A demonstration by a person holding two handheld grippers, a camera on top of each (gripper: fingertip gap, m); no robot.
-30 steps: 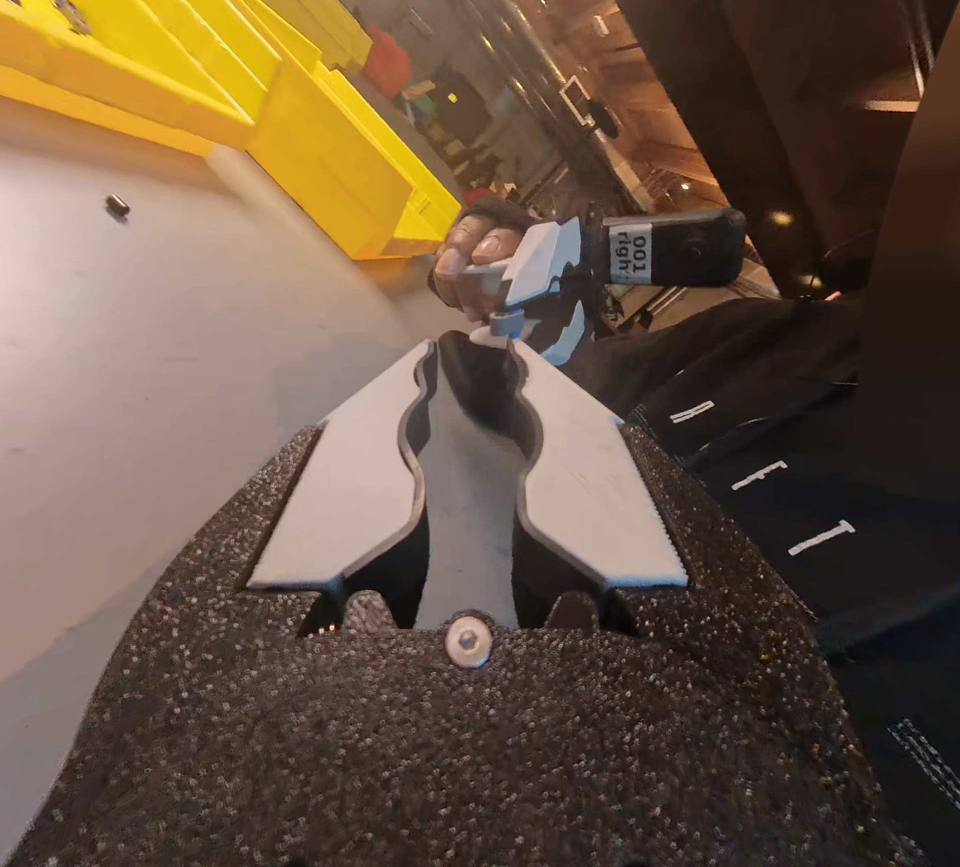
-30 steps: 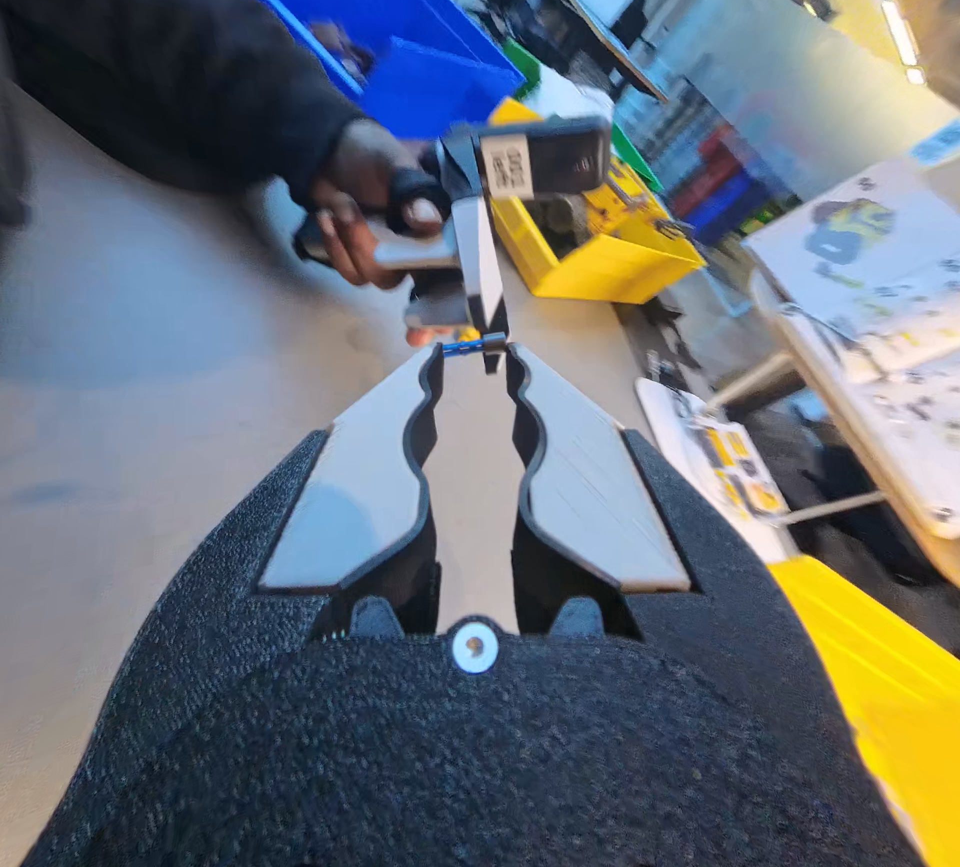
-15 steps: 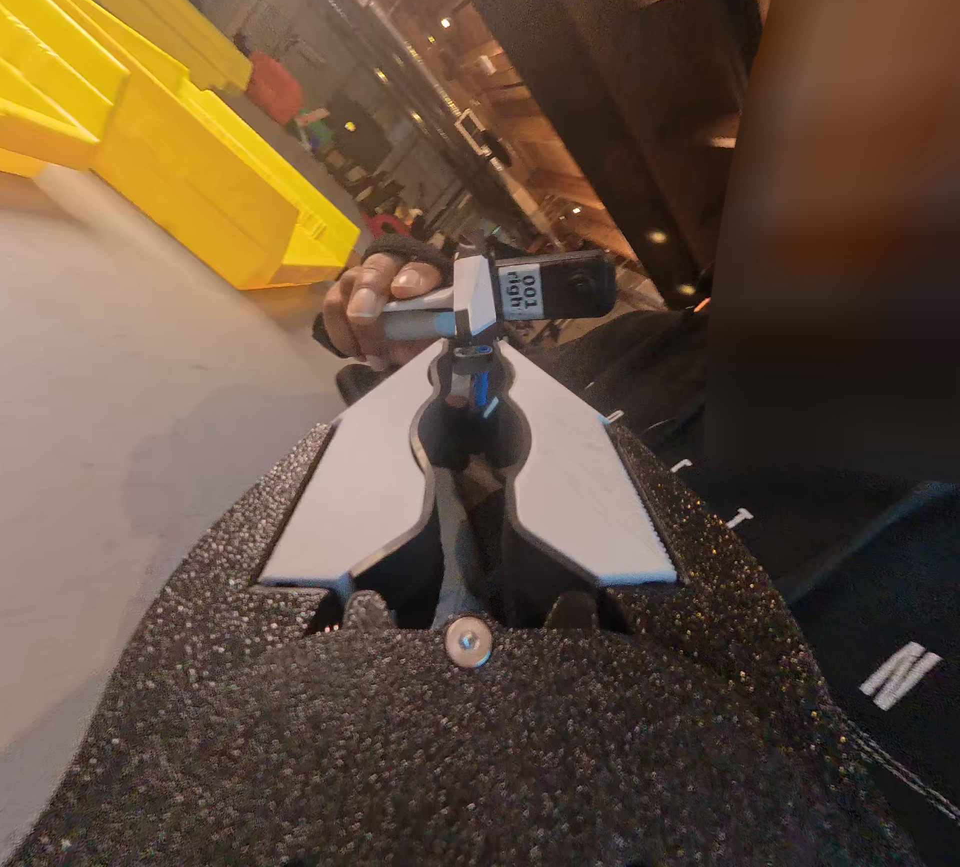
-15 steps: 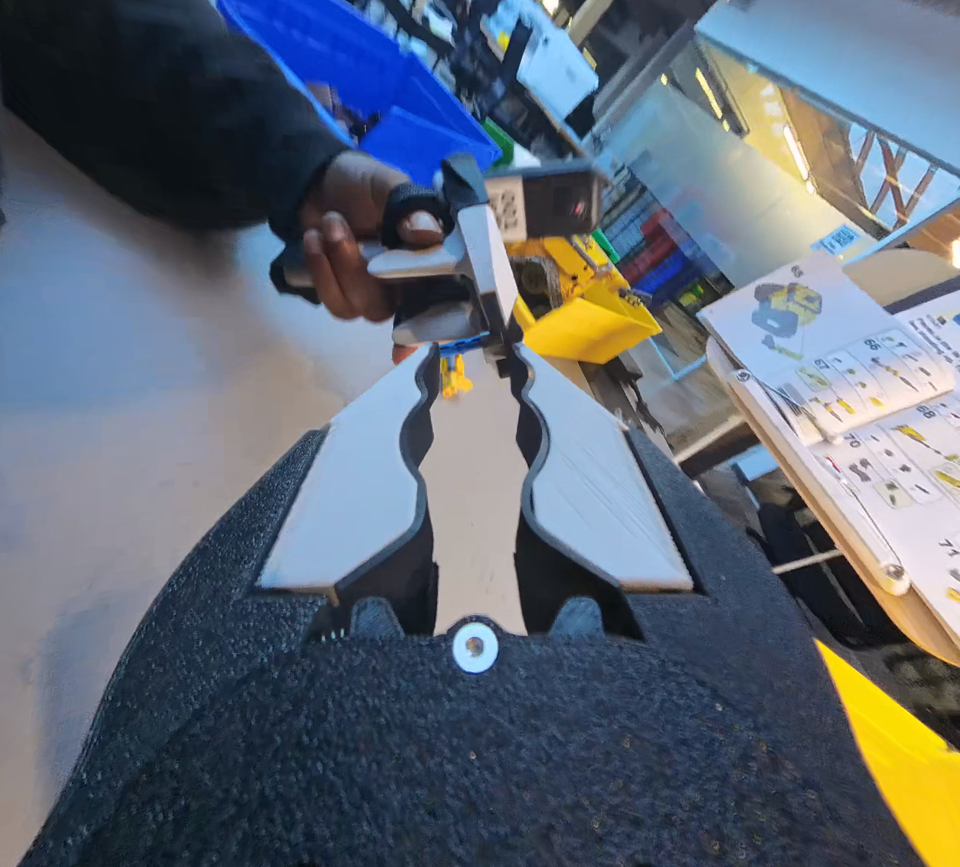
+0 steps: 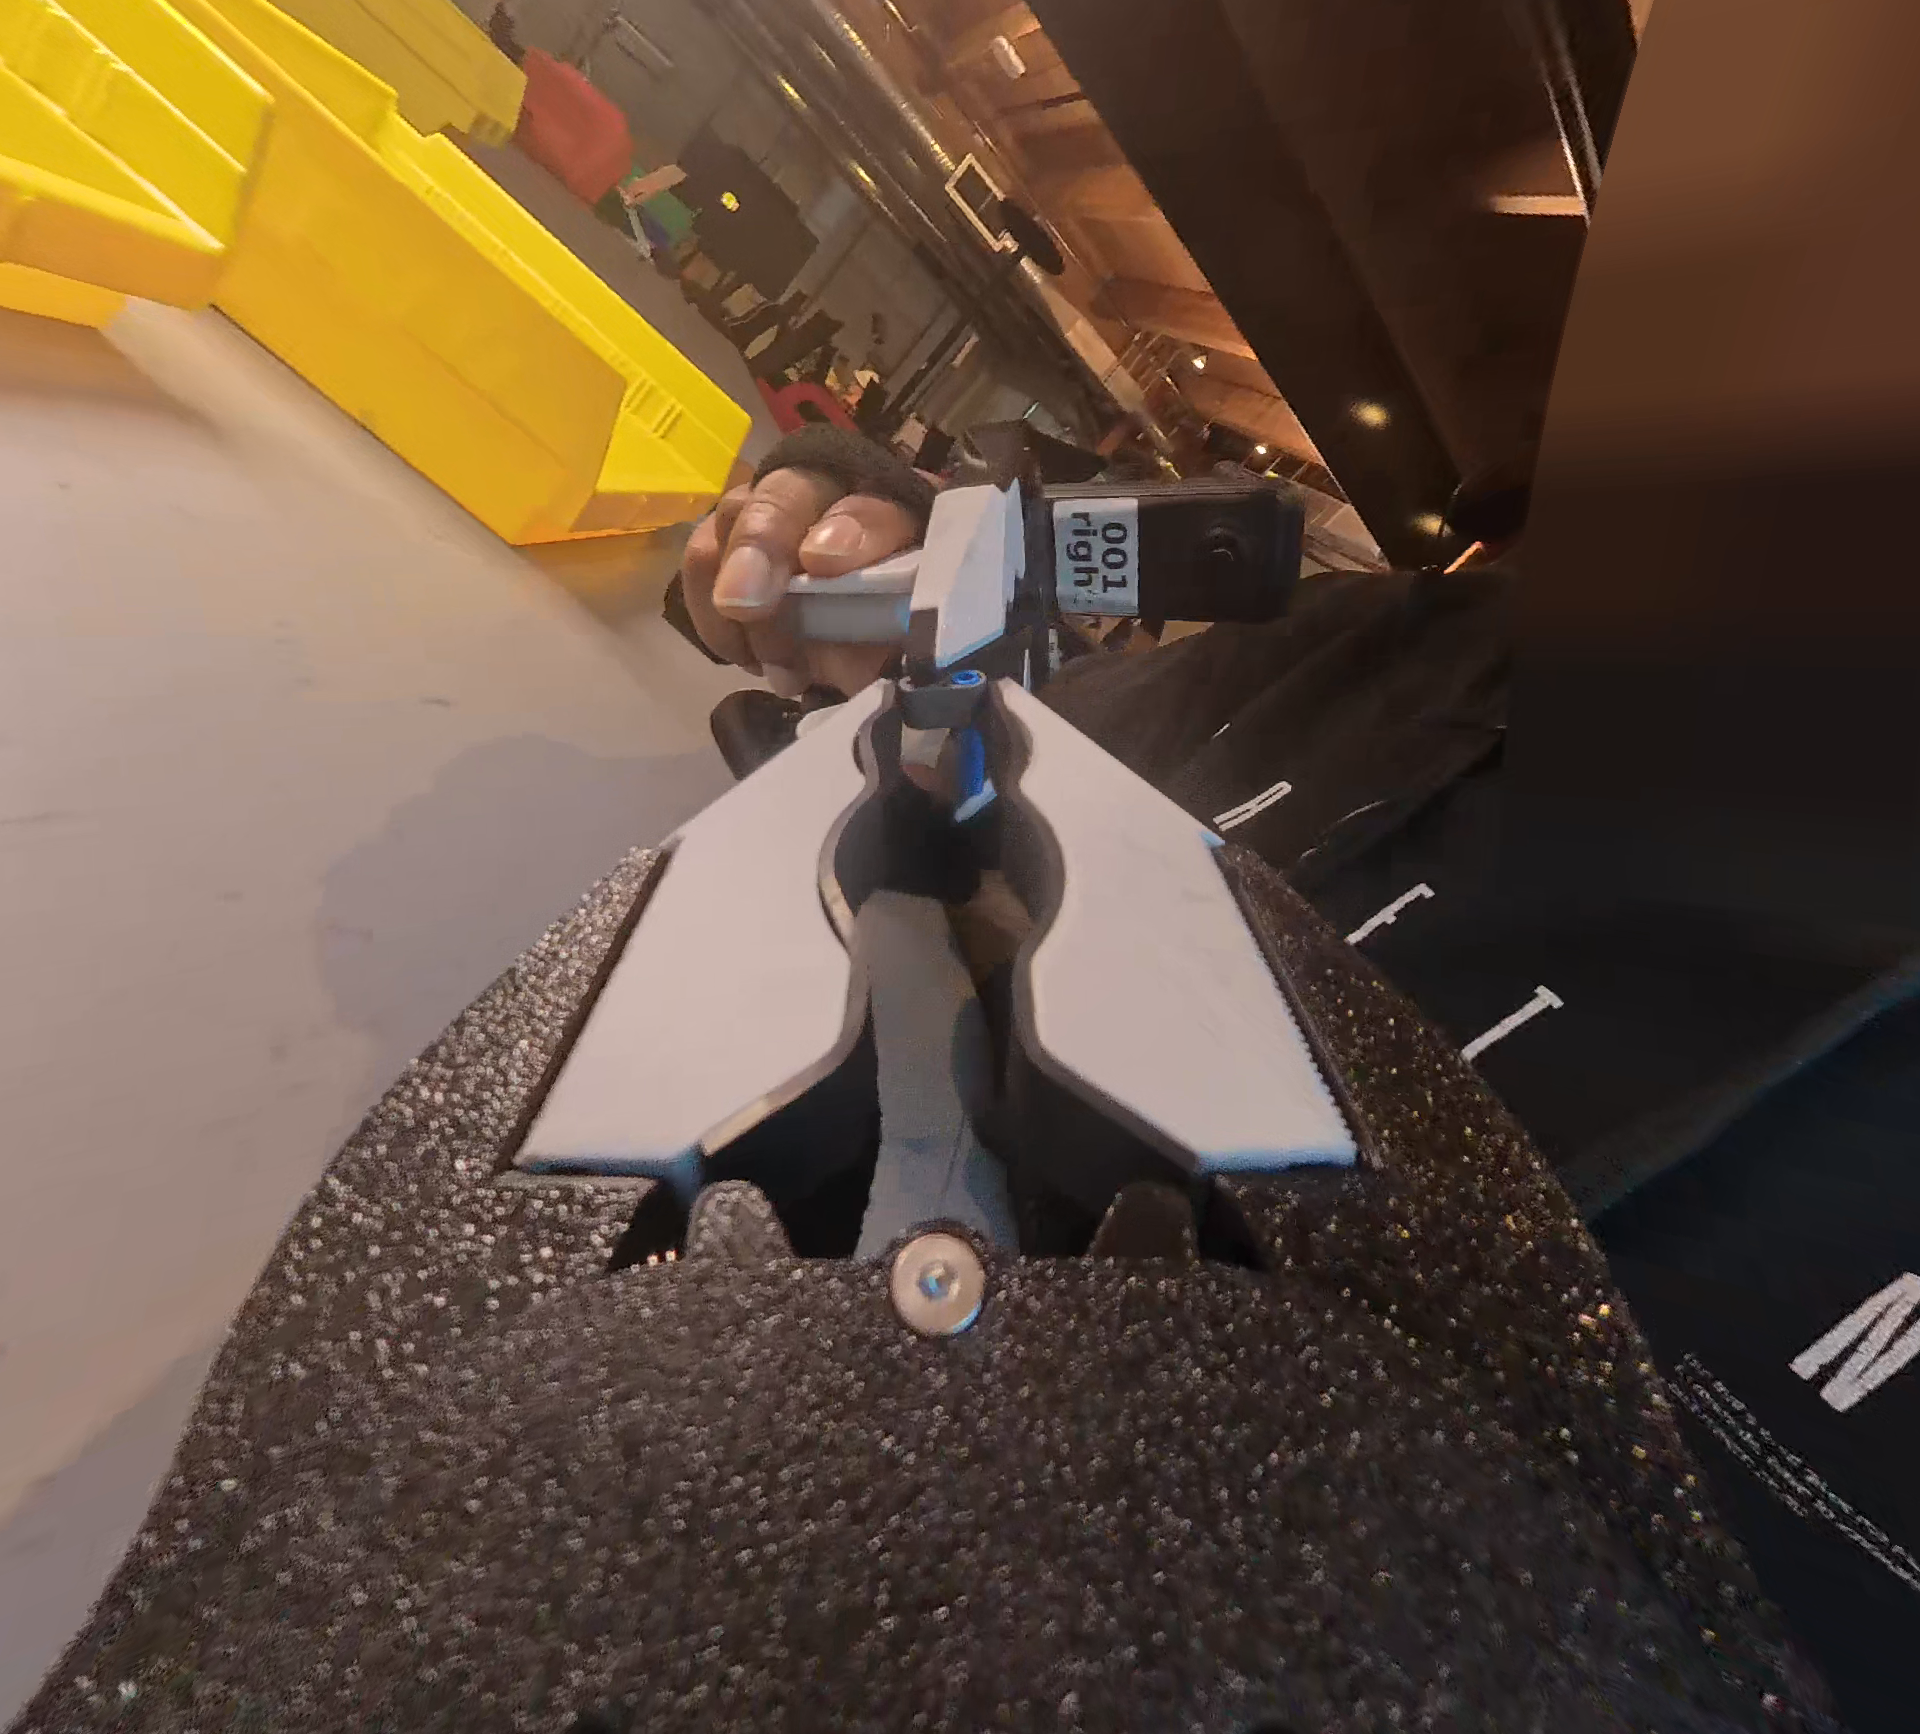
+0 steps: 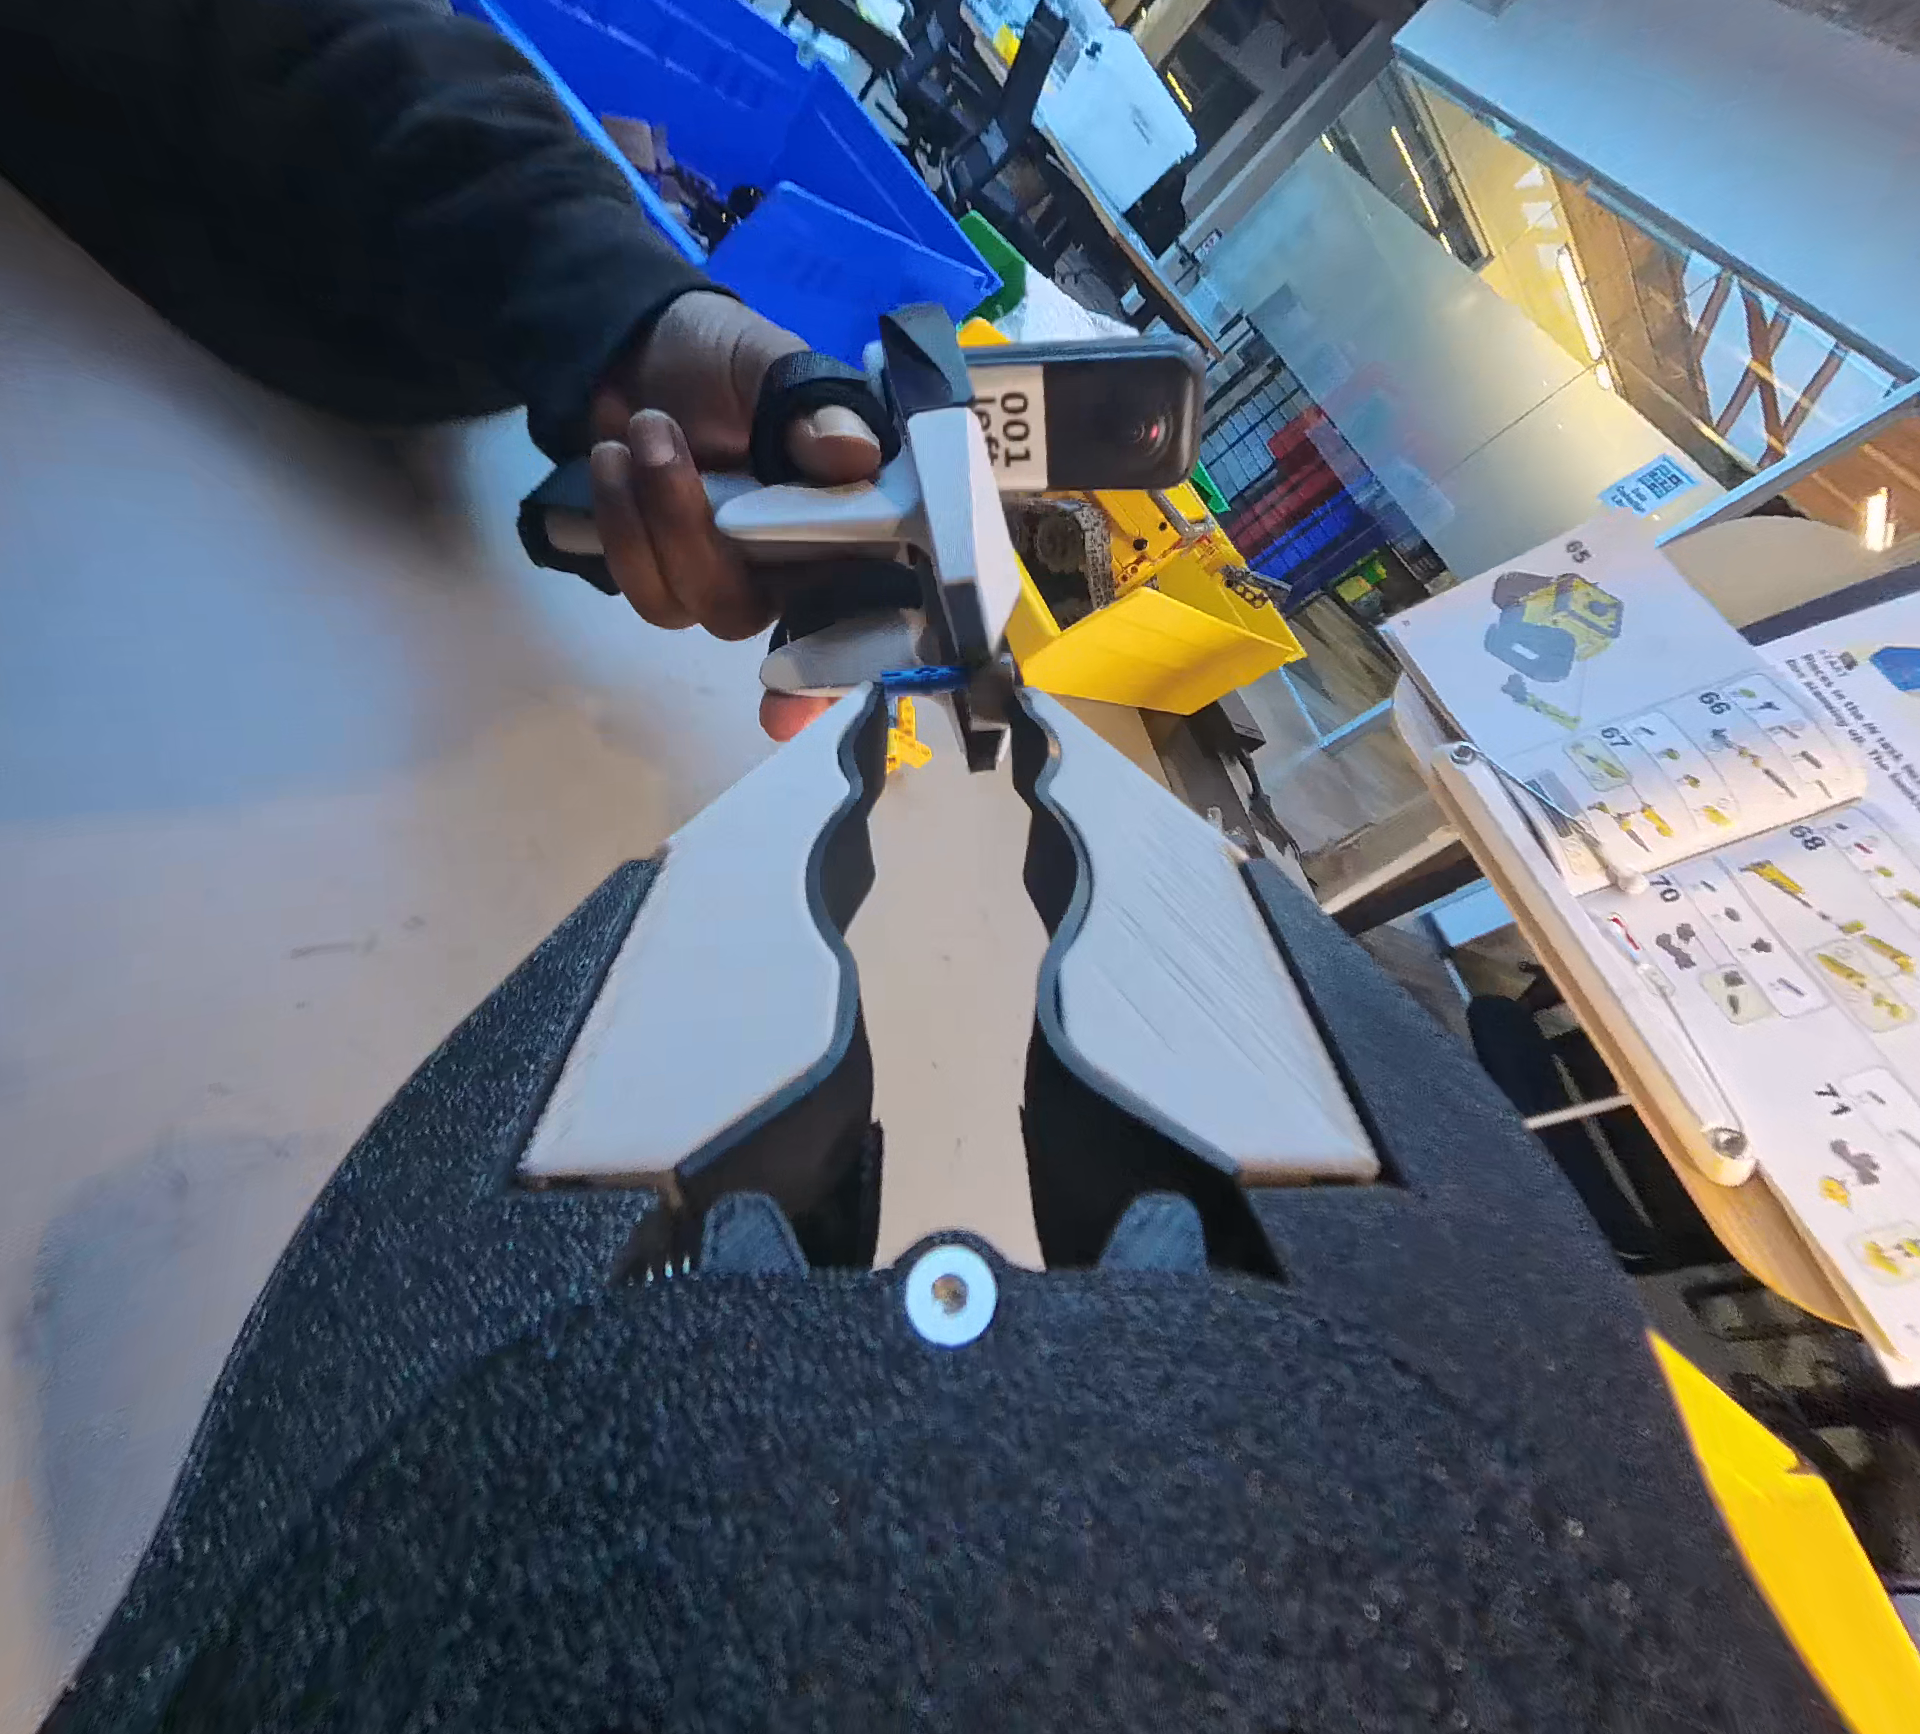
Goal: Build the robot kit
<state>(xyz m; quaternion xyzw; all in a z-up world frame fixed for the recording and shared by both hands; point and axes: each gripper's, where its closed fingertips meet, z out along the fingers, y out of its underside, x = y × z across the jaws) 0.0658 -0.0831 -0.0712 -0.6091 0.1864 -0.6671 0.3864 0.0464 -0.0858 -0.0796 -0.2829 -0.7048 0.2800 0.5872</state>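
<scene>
Left wrist view: the left gripper (image 5: 940, 705) points at the right gripper, the two nearly tip to tip above the pale table (image 5: 260, 697).
Left gripper state: its fingers stand a narrow gap apart at the tips. A small grey-and-blue piece (image 5: 940, 692) sits right in that gap. Whether it is actually pinched, I cannot tell.
Right hand (image 5: 774, 562): wrapped round the right gripper's grey handle, with a black strap over the knuckles and a black camera (image 5: 1216, 562) mounted on top.
Behind, left view: yellow bins (image 5: 416, 313) stand in a row on the table, well away from the grippers.
Right wrist view: the right gripper (image 6: 945, 702) has its fingers slightly parted, with bare table showing between them.
Right gripper state: a thin blue piece (image 6: 920, 676) lies across the gap at the tips, reaching from one fingertip to the left gripper's dark tip. Which tool grips it, I cannot tell.
Left hand (image 6: 686, 500): it holds the left gripper's handle and comes out of a black sleeve (image 6: 312, 126).
Small yellow piece (image 6: 906, 739): just beyond the tips and blurred, so I cannot tell whether it rests on the table.
Around, right view: blue bins (image 6: 665, 53) sit behind the sleeve, a yellow bin (image 6: 1153, 656) is beyond the left gripper, and an open instruction booklet (image 6: 1662, 749) is propped on a stand to the right.
</scene>
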